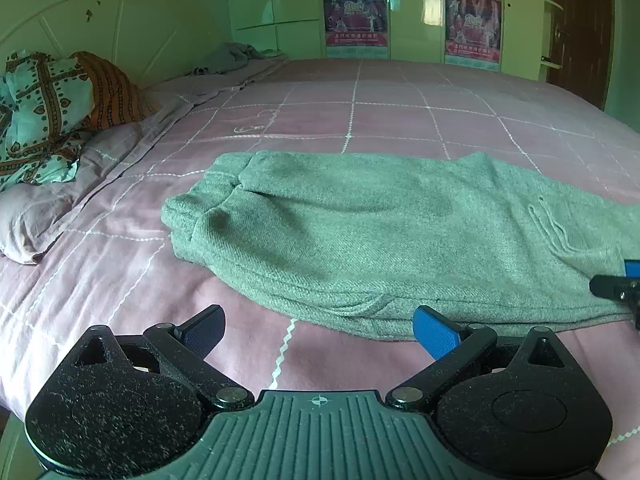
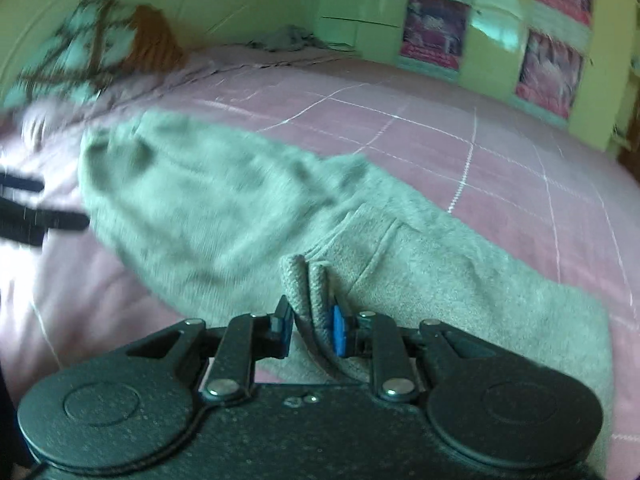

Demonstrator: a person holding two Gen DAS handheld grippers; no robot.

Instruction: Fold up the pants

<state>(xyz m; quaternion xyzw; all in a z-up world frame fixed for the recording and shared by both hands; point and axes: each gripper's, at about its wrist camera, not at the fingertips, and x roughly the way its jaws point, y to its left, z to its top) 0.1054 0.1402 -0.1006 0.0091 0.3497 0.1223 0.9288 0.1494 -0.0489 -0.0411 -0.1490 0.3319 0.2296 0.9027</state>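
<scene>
A bed (image 1: 400, 120) covered by a pink sheet with a white grid pattern fills most of both views. Behind it stands a pale green wall with a wardrobe (image 1: 416, 4) carrying two purple posters (image 1: 355, 12). The pants (image 1: 380, 232), grey-green and of a coarse knit, lie lengthwise across the sheet near its front edge, already doubled so that one leg rests on the other, the cuffs toward the headboard side. At the head of the bed sit a patterned turquoise-and-brown pillow (image 1: 40, 112), an orange one (image 1: 114, 88) just beside it, and a pale lilac pillow (image 1: 36, 216) in front. A crumpled grey cloth (image 1: 236, 56) lies at the far corner of the bed. The left tool (image 1: 320, 328) hovers over the sheet just beside the near edge of the pants, its fingers spread wide and touching no fabric. The right tool (image 2: 310, 326) is pressed together on a raised fold of the pants at the waist end, pinching the fabric between its blue pads (image 2: 338, 330); the right wrist view is motion-blurred.
</scene>
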